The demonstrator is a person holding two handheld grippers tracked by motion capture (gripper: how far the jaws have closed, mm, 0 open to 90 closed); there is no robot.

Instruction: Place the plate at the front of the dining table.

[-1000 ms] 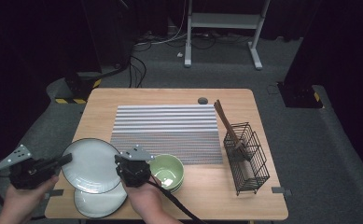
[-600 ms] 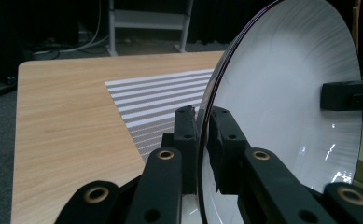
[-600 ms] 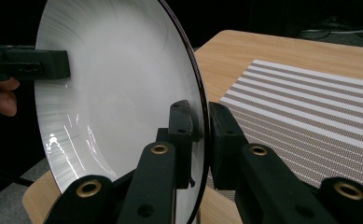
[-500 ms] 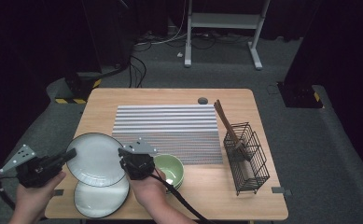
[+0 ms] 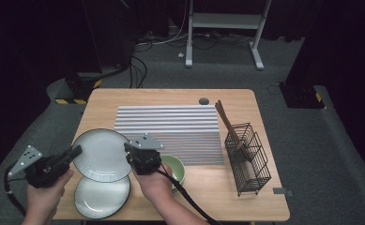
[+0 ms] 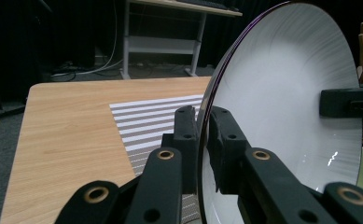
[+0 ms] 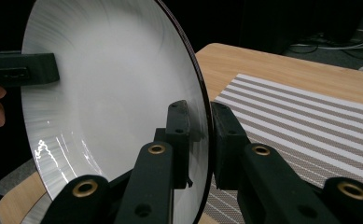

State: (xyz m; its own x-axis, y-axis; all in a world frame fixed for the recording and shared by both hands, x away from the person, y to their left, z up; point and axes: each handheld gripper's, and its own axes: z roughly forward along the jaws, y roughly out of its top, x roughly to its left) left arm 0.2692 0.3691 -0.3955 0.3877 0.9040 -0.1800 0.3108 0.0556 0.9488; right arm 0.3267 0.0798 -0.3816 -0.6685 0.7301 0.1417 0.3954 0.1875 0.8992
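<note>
1. My left gripper (image 5: 75, 152) is clamped on the left rim of the upper plate (image 5: 101, 154); in the left gripper view the rim sits squeezed between the two jaws.
2. My right gripper (image 5: 129, 149) is clenched on the opposite rim of the same plate — the right gripper view shows the edge pinched between its jaws.
3. Compared with a second ago, the plate has shifted from sitting over the lower plate (image 5: 100, 199) toward the far side — it now overlaps the near-left corner of the striped mat (image 5: 171, 126).
4. I read that as the plate being lifted off the stack and carried toward the mat, held by both rims. I can't tell whether any part of it touches the table (image 5: 171, 96).
5. The lower plate lies at the near-left edge of the table, the green bowl (image 5: 178, 168) just right of my right hand.
6. The wire rack (image 5: 250, 159) with its sticks stands well apart on the right.
</note>
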